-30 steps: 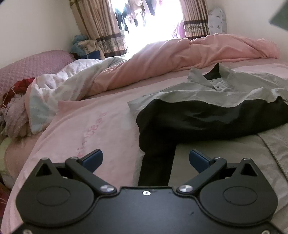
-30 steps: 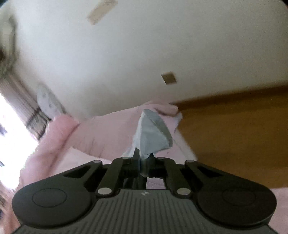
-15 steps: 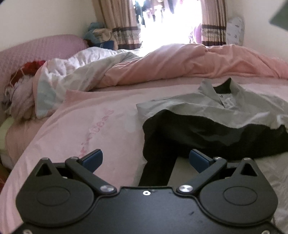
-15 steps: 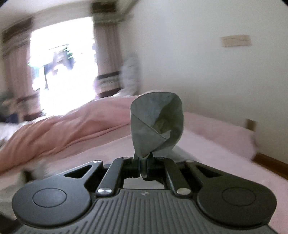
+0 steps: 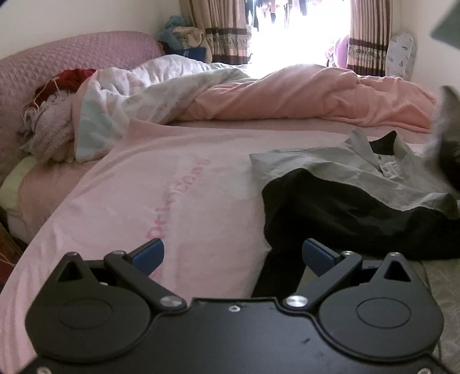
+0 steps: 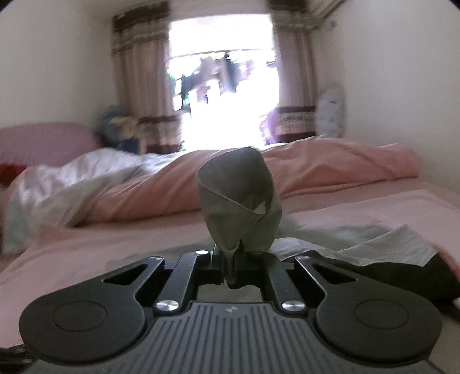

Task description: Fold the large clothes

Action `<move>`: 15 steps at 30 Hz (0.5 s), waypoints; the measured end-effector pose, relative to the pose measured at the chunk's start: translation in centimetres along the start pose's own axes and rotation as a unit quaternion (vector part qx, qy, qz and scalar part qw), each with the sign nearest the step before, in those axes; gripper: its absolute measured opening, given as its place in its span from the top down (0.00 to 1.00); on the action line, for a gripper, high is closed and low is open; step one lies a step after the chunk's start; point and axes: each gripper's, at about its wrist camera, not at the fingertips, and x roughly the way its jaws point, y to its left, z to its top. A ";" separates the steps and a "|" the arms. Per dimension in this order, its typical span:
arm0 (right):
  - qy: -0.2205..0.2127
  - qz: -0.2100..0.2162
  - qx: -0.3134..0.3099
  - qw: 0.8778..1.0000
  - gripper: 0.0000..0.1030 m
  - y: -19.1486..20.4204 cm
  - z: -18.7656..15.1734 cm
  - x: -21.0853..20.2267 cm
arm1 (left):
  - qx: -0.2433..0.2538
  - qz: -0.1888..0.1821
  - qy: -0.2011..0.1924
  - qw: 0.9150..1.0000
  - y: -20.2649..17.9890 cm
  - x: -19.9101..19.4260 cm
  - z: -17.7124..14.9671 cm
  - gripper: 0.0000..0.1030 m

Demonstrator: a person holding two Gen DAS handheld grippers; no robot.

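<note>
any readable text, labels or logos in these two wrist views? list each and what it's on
Pink lettering printed on the pink bedsheet, seen at a slant: too faded and foreshortened to read for certain.
Small white mark on the blue item by the curtain: too small to read.
Small emblem on the right claw body: a logo mark, no legible letters.
Grey and black shirt: no text visible.

Faint pink lettering printed on the pink sheet (image 5: 178, 195), running from near the left hand-held gripper (image 5: 233, 256) up toward the quilt (image 5: 161, 89); washed out and skewed, letters not legible enough to spell. A blue item (image 5: 194, 53) by the curtain (image 5: 227, 26) bears a small white mark, unreadable
</note>
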 end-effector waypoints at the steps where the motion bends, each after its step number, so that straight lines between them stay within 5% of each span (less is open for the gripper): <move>1: 0.006 0.007 -0.001 1.000 0.95 0.9 0.0 -0.2 | -0.007 -0.004 0.002 1.000 0.4 0.1 0.0 0.00; 12: 0.049 0.036 -0.018 0.998 0.94 6.0 -2.6 0.7 | -0.039 0.001 0.005 0.999 2.4 -0.3 0.0 0.00; 15: 0.096 0.037 -0.017 0.995 0.93 7.0 -4.9 3.6 | -0.029 0.017 0.012 0.999 2.1 0.0 -0.2 0.00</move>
